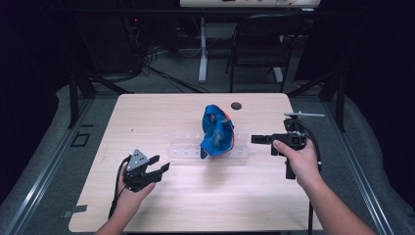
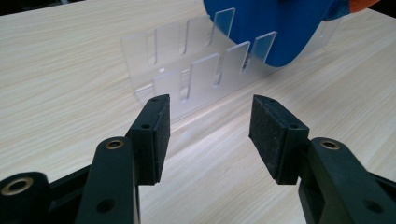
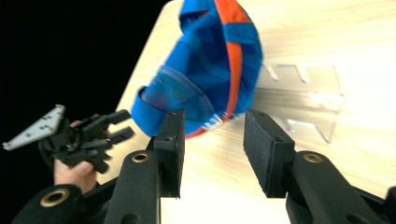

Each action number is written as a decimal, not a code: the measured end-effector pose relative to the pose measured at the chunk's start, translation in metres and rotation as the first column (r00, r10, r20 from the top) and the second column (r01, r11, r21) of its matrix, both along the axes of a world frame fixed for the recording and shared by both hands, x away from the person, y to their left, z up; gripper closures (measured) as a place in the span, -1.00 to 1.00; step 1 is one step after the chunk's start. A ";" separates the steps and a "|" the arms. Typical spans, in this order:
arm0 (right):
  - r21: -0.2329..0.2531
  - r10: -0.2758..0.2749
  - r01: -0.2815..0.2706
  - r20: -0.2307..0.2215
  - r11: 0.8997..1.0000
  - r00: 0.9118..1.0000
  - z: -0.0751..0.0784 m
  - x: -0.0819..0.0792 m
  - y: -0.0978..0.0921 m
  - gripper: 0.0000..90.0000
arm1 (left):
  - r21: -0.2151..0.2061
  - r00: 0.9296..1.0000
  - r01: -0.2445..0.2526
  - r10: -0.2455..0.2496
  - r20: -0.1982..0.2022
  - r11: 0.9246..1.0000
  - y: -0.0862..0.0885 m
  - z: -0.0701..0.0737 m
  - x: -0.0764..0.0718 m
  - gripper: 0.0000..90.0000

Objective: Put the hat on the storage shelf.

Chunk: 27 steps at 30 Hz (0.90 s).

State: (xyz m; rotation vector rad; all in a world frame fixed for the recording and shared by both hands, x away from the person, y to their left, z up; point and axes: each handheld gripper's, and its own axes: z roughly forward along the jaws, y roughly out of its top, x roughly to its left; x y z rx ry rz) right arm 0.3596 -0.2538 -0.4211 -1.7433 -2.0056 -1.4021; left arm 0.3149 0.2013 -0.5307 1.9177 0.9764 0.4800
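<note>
A clear slotted rack (image 1: 188, 148) lies across the middle of the wooden table (image 1: 161, 112). A blue and orange dish (image 1: 217, 131) stands on edge in it. My left gripper (image 1: 161, 163) hovers at the front left, open, pointing at the rack. In the left gripper view the rack (image 2: 196, 74) sits just beyond the open left gripper (image 2: 210, 121), with the blue dish (image 2: 275, 28) at the top. My right gripper (image 1: 255, 139) is open to the right of the dish. The right gripper view shows the dish (image 3: 210, 65) just past the open right gripper (image 3: 212, 140), the rack (image 3: 308, 98) behind it.
A small black round grommet (image 1: 236, 105) sits near the table's far edge. Beyond the table stand a black chair (image 1: 259, 39) and a white table leg (image 1: 203, 49), with cables on the floor. The other hand's left gripper (image 3: 88, 135) shows at the left of the right gripper view.
</note>
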 end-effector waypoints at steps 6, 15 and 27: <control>-0.033 -0.034 0.034 0.015 0.999 0.999 -0.012 -0.014 -0.010 0.31 | -0.014 1.000 -0.025 0.025 -0.013 1.000 0.016 0.001 -0.005 0.07; -0.117 -0.052 0.060 0.071 0.991 0.996 -0.040 -0.035 -0.011 0.23 | -0.014 0.998 -0.067 0.067 -0.003 0.998 0.031 -0.011 -0.006 0.05; -0.281 -0.061 0.112 0.184 0.953 0.981 -0.090 -0.055 -0.006 0.09 | 0.007 0.998 -0.055 0.055 -0.041 0.998 0.030 -0.026 -0.002 0.05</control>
